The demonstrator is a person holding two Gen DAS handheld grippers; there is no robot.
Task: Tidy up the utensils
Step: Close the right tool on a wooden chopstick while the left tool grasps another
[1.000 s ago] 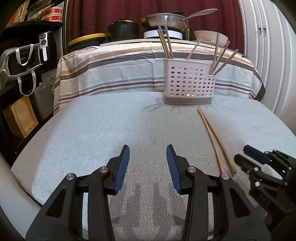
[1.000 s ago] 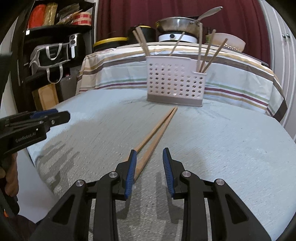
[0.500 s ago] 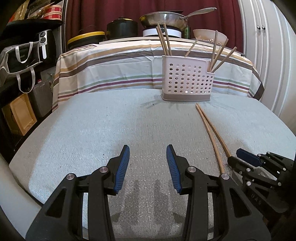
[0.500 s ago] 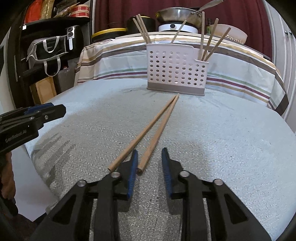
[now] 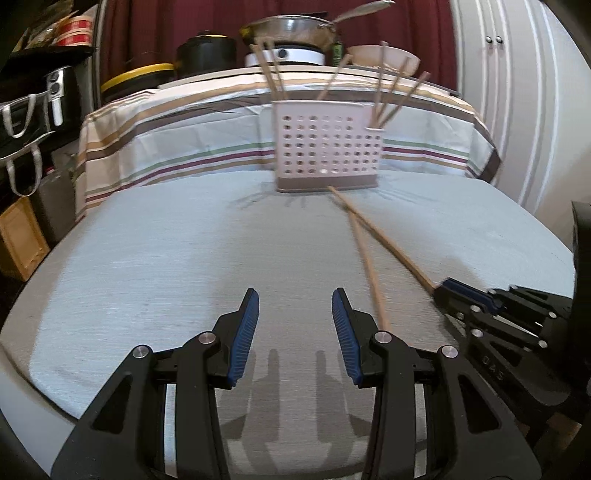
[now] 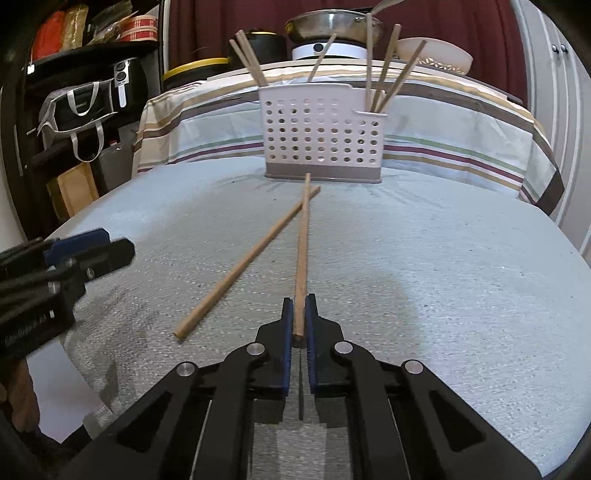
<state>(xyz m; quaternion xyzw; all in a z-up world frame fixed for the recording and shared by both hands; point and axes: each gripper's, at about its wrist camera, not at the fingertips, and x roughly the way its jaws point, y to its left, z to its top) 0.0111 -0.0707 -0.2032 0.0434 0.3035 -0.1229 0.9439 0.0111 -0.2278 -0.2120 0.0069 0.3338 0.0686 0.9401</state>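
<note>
Landmark: perforated white utensil caddy (image 6: 322, 136), upright at the far edge of the pale blue worktop (image 6: 461, 266).

1. Caddy contents: wooden chopsticks standing tilted in its compartments, a pair at the left end (image 6: 248, 59), one near the middle (image 6: 322, 57), three in the lower right-hand pocket (image 6: 384, 70).

2. Gripped chopstick (image 6: 303, 251): runs from just before the caddy's base straight back to the right gripper (image 6: 300, 319), whose blue-padded jaws are closed on its near end. Its far tip crosses over the other stick close to the caddy.

3. Loose chopstick (image 6: 243, 266): lies flat on the worktop, slanting from in front of the caddy toward the near left, apart from the gripped one except at the far crossing.

4. Left gripper (image 5: 295, 325): jaws spread wide, nothing between them, low over the worktop well in front of the caddy and to the left of both sticks.

5. Behind the caddy: striped cloth (image 6: 461, 122) draped over a higher surface carrying a steel pan (image 6: 332, 26), a pale bowl (image 6: 439, 55) and a black pot (image 5: 207, 51).

6. Left of the caddy, off the worktop: dark shelving (image 6: 92, 51) with a black bag (image 6: 77, 107).
</note>
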